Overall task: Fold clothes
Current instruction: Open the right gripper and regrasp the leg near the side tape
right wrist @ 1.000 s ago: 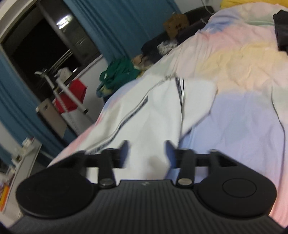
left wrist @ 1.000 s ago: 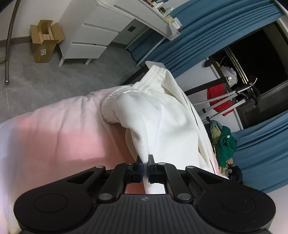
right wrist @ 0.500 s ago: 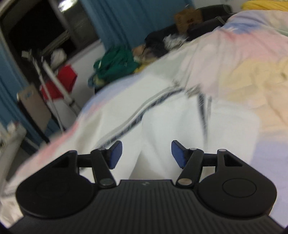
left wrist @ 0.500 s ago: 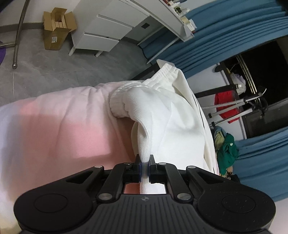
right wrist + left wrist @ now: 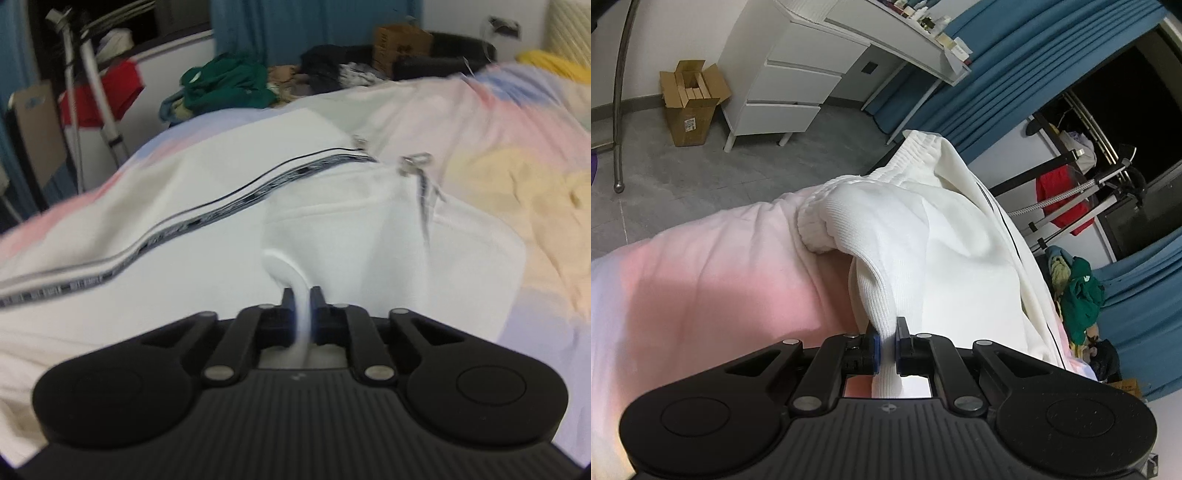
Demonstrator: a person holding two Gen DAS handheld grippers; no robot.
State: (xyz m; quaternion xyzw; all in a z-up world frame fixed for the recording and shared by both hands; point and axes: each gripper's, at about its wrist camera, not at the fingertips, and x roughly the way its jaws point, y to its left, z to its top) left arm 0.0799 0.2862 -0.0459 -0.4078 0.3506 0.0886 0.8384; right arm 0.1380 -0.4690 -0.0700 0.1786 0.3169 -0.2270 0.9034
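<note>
A white zip-up jacket (image 5: pixel 945 229) with a ribbed hem lies on the pastel bedspread (image 5: pixel 701 280). My left gripper (image 5: pixel 885 338) is shut on a fold of its ribbed hem near the bed's edge. In the right wrist view the jacket (image 5: pixel 184 192) lies spread, with a dark zipper band (image 5: pixel 229 206) running across it. My right gripper (image 5: pixel 302 295) is shut on a pinched ridge of the jacket's white fabric. The view is blurred.
A white drawer unit (image 5: pixel 790 85) and a cardboard box (image 5: pixel 690 103) stand on the grey floor beyond the bed edge. Blue curtains (image 5: pixel 1015 55), a drying rack with a red garment (image 5: pixel 1060 192) and a pile of green clothes (image 5: pixel 229 85) lie beside the bed.
My right gripper was open above the jacket and has closed on a ridge of its fabric. My left gripper has kept its hold on the hem with only slight shifts.
</note>
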